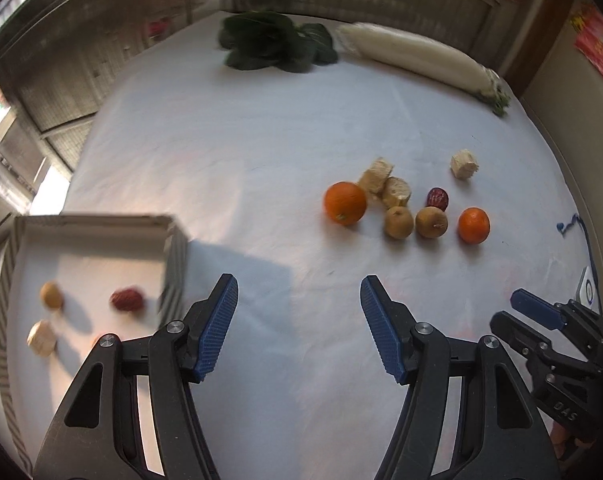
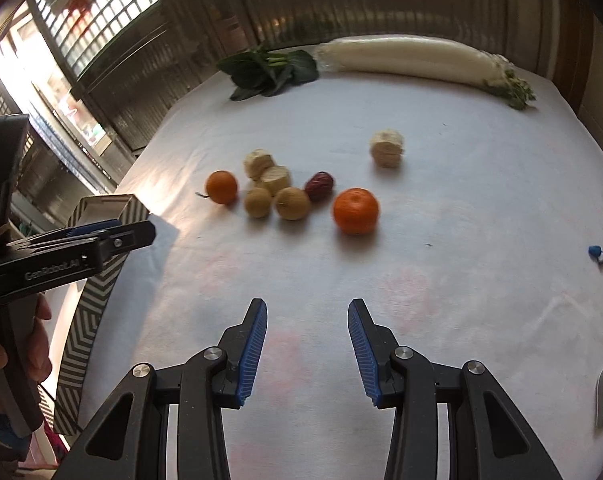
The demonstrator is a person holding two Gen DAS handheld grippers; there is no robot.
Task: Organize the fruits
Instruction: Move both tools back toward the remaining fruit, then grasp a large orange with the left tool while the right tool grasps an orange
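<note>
On the white tablecloth lies a cluster of fruit: a large orange (image 2: 355,211), a smaller orange (image 2: 221,187), two brown round fruits (image 2: 293,203), a red date (image 2: 319,185) and pale banana chunks (image 2: 387,148). The same cluster shows in the left wrist view, around an orange (image 1: 345,202). A striped-walled box (image 1: 174,264) at left holds a brown fruit (image 1: 51,295), a red date (image 1: 127,299) and a pale chunk (image 1: 41,338). My left gripper (image 1: 299,294) is open and empty beside the box. My right gripper (image 2: 307,314) is open and empty, short of the fruit.
Dark leafy greens (image 2: 269,70) and a long white radish (image 2: 413,58) lie at the table's far edge. A blue string (image 2: 599,254) lies at the right. Windows and slatted panels stand behind the table. The box wall (image 2: 97,268) is to the right gripper's left.
</note>
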